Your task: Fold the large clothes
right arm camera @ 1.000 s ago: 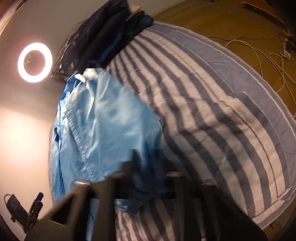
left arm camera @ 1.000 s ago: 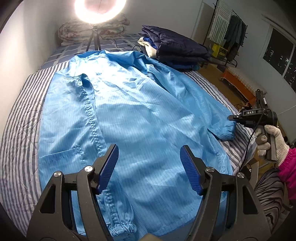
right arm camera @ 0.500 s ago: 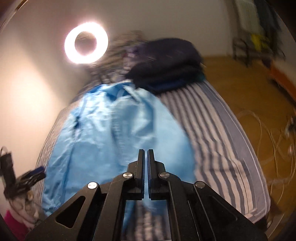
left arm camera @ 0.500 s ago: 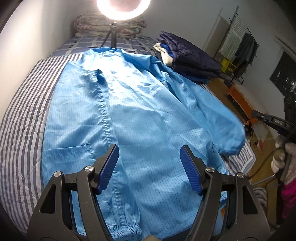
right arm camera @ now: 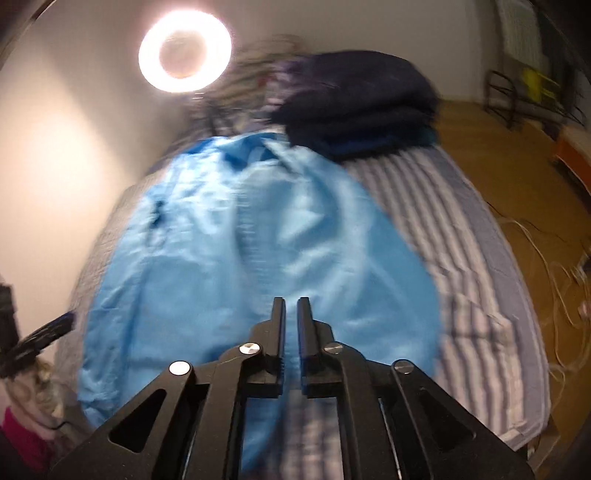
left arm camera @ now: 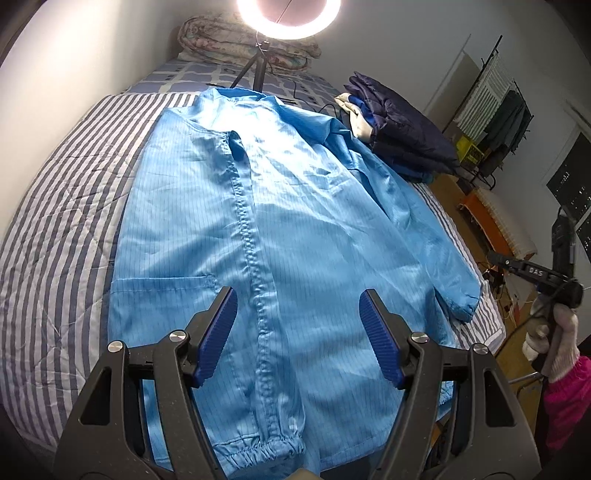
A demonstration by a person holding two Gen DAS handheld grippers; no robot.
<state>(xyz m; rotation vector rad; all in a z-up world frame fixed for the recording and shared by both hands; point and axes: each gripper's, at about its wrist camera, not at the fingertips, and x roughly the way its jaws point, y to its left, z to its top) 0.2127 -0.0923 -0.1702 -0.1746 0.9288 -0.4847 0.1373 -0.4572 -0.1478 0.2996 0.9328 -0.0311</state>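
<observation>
A large light-blue garment [left arm camera: 295, 221] with a front zip lies spread face up on the striped bed [left arm camera: 62, 229]. Its right sleeve [left arm camera: 436, 251] lies along its side, with the cuff near the bed's right edge. My left gripper [left arm camera: 297, 295] hovers open above the lower front, straddling the zip line with nothing between its blue pads. In the right wrist view the garment [right arm camera: 229, 266] is blurred beneath my right gripper [right arm camera: 291, 302]. Its jaws are opening with only a narrow gap, and nothing is between them. A gloved hand [left arm camera: 554, 332] holds that gripper beyond the bed's right edge.
A stack of folded dark navy clothes [left arm camera: 402, 133] sits at the far right of the bed, touching the garment's shoulder. A ring light [left arm camera: 288, 18] on a tripod stands at the head beside a rolled quilt [left arm camera: 221, 40]. Wooden floor with cables [right arm camera: 546, 251] lies right of the bed.
The right gripper let go of the blue sleeve, lifted and rolled upright; its jaws went from shut to slightly parted. The sleeve now lies on the bed. The left gripper shifted sideways, staying open.
</observation>
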